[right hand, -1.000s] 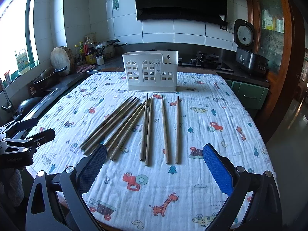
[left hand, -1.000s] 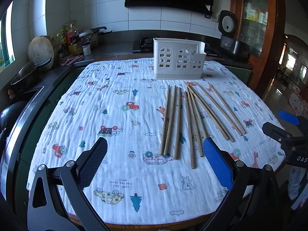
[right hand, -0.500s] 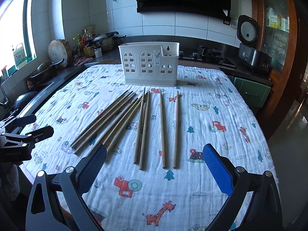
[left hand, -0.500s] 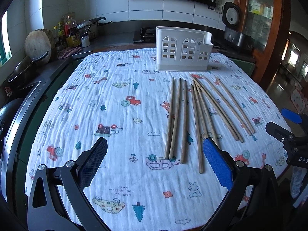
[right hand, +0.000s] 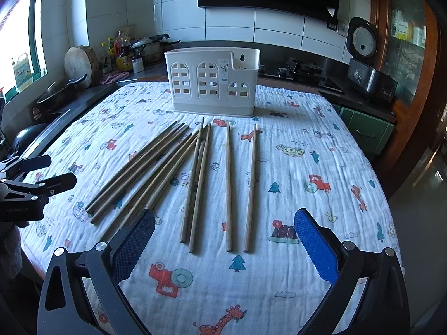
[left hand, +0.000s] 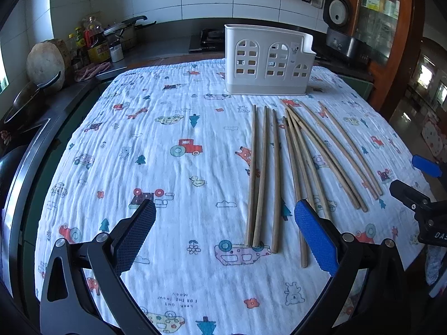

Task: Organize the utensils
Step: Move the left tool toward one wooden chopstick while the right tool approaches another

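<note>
Both grippers have come forward over the table since a second ago, so the chopsticks and the holder sit larger and nearer in each wrist view, and nothing on the cloth has shifted. From the left wrist view the left gripper (left hand: 225, 237) hangs above the near part of the table with its blue-padded fingers (left hand: 314, 238) spread wide and nothing between them; three chopsticks lie in the gap ahead of it. The right gripper (right hand: 225, 237) is likewise spread wide and empty, with four chopsticks lying in the gap ahead of it.

All the wooden chopsticks (right hand: 197, 184) lie flat on the cartoon-printed white cloth (left hand: 156, 145), their far tips pointing toward the holder. In the right wrist view a fanned bundle (right hand: 139, 173) slants off to the left, a close pair lies in the middle, and two single sticks (right hand: 252, 187) lie apart and nearly parallel on the right. Seen from the left wrist, those same sticks read as three nearly parallel ones (left hand: 264, 176) on the left and a crossing fan (left hand: 321, 156) to the right.

A white utensil holder (right hand: 212, 83) with arched window cut-outs stands upright on the far side of the cloth, just beyond the chopstick tips, holding no chopsticks that can be seen. Behind it runs a dark counter with bottles (right hand: 120, 47), a pot and a rice cooker (left hand: 336, 14). Each gripper shows at the edge of the other's view
</note>
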`<state>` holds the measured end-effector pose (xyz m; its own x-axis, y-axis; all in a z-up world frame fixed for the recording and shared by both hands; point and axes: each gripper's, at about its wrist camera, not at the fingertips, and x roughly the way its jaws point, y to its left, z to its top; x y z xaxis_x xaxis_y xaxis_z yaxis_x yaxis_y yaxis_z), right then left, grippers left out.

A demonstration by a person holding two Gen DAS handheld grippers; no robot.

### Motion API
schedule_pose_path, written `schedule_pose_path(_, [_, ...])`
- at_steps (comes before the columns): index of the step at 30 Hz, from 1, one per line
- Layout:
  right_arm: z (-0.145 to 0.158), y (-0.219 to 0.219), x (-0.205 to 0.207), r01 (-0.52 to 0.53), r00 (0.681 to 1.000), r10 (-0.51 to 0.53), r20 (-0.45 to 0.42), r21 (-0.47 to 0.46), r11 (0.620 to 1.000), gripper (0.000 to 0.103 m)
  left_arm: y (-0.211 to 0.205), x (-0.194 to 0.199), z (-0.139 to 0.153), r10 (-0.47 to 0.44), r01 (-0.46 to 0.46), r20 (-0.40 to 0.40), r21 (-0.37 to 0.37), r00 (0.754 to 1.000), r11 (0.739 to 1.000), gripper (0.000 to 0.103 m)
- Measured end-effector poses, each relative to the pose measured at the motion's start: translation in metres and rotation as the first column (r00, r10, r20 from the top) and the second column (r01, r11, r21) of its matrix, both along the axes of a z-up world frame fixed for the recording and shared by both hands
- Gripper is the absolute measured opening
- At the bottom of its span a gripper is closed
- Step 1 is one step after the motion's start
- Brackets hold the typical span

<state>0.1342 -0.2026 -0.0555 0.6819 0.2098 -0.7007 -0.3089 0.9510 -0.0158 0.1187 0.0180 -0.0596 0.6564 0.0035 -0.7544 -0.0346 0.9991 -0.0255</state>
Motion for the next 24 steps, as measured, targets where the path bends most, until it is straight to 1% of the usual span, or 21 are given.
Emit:
schedule_pose_path(9, [-0.015, -0.006, 0.017, 0.009, 0.999, -0.009, -0.037, -0.008, 1.0, 0.097, 0.005, 0.016, -0.012, -0.008, 0.007, -0.042, -0.009, 0.999, 1.0, 0.098])
schedule_pose_path(13, [-0.02, -0.01, 0.024, 0.011, 0.999, -0.011, -0.05, -0.01, 1.0, 0.096, 0.007, 0.022, -0.017, -0.016, 0.015, -0.059, -0.024, 0.998, 1.0, 0.098])
schedule_pose_path(17, [-0.023, -0.015, 0.029, 0.019, 0.998, -0.02, -0.058, -0.008, 1.0, 0.094, 0.007, 0.027, -0.02, -0.024, 0.023, -0.068, -0.023, 0.997, 0.999, 0.097])
schedule_pose_path(19, [-0.024, -0.018, 0.031, 0.02, 0.997, -0.021, -0.07, -0.009, 1.0, 0.082, 0.008, 0.028, -0.021, -0.034, 0.032, -0.067, -0.027, 0.997, 0.999, 0.097])
schedule_pose_path(20, [-0.026, -0.019, 0.033, 0.022, 0.997, -0.023, -0.078, -0.008, 1.0, 0.081, 0.007, 0.029, -0.021, -0.039, 0.037, -0.065, -0.024, 0.997, 0.999, 0.097])
schedule_pose_path(21, [-0.027, -0.021, 0.034, 0.024, 0.996, -0.025, -0.083, -0.007, 1.0, 0.08, 0.007, 0.029, -0.021, -0.042, 0.041, -0.064, -0.02, 0.997, 0.999, 0.094])
schedule_pose_path(23, [-0.029, -0.023, 0.034, 0.028, 0.996, -0.029, -0.087, -0.01, 1.0, 0.075, 0.006, 0.03, -0.022, -0.053, 0.052, -0.067, -0.022, 0.996, 0.998, 0.087])
schedule_pose_path(24, [-0.03, -0.024, 0.035, 0.026, 0.995, -0.026, -0.093, -0.002, 1.0, 0.069, 0.006, 0.03, -0.022, -0.056, 0.054, -0.069, -0.023, 0.996, 0.998, 0.083])
